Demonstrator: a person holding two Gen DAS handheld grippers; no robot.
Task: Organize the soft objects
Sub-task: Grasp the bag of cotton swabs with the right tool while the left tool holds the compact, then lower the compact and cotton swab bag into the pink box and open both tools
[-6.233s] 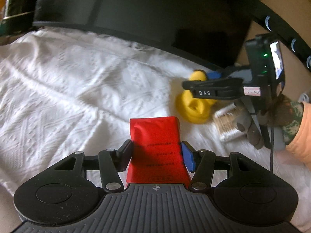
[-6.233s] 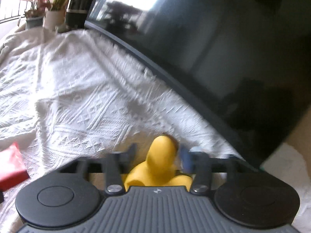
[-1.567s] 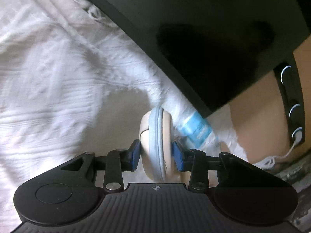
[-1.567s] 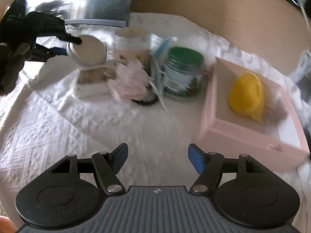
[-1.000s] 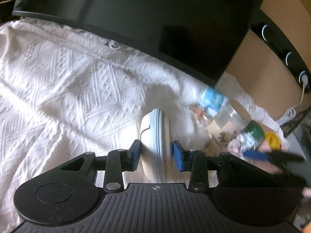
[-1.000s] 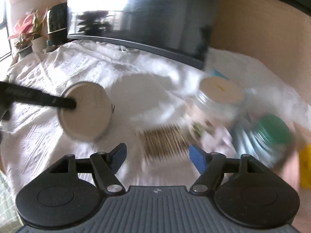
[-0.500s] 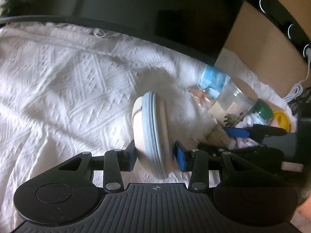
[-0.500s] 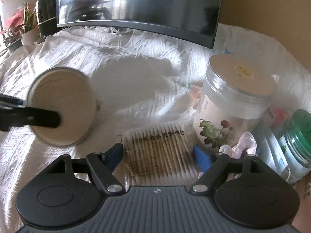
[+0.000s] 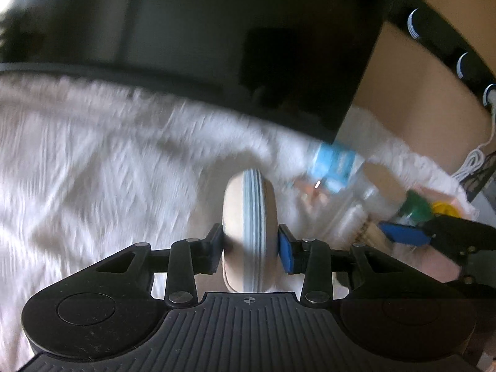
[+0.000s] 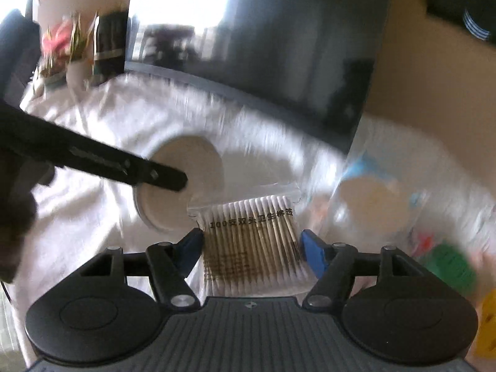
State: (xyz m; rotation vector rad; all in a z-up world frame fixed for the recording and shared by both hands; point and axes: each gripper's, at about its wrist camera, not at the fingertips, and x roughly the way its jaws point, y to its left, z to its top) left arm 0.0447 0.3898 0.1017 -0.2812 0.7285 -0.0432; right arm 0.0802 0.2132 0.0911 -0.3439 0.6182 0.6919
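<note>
while the left gripper [image 9: 250,245] clamps a round cream case with a blue seam [image 9: 248,232] edge-on above the white bedspread [image 9: 93,170], the right gripper [image 10: 251,245] has just been closing its jaws around a clear bag of cotton swabs [image 10: 252,241], pads at the bag's sides, grip uncertain. a clear jar [image 10: 369,210] stands blurred to the right.
</note>
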